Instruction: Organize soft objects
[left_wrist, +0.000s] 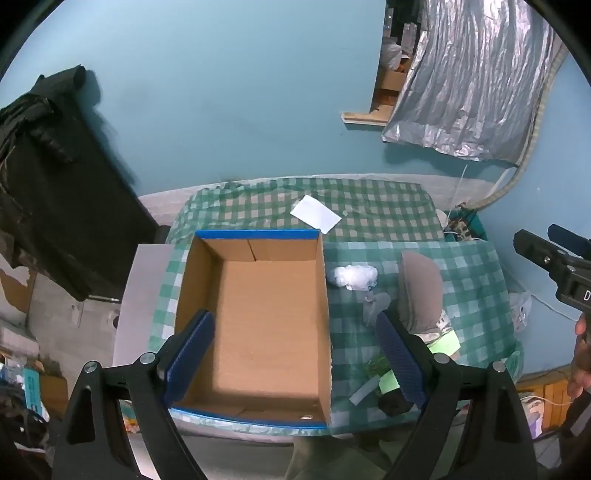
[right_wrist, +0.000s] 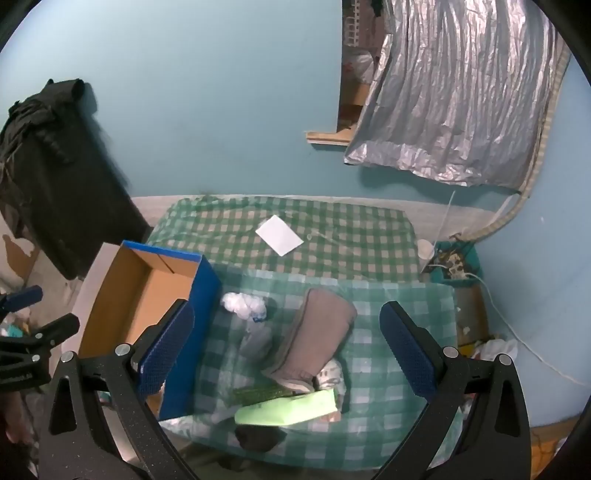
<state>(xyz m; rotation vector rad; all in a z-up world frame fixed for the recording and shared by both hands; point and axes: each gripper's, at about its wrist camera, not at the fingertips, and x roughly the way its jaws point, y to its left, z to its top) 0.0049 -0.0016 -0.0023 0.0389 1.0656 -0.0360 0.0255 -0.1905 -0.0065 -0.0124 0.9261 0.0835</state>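
Teal walls — checked green tablecloth under cardboard box.

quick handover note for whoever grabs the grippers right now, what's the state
Left gripper: open, empty, above the cardboard box.
Right gripper: open, empty, above the soft pile.
Box holds no soft items.
On the checked cloth right of the box: grey folded cloth, white crumpled wad, lime green piece, dark item at the near edge.
Done: nothing packed. Left: likely all pieces.
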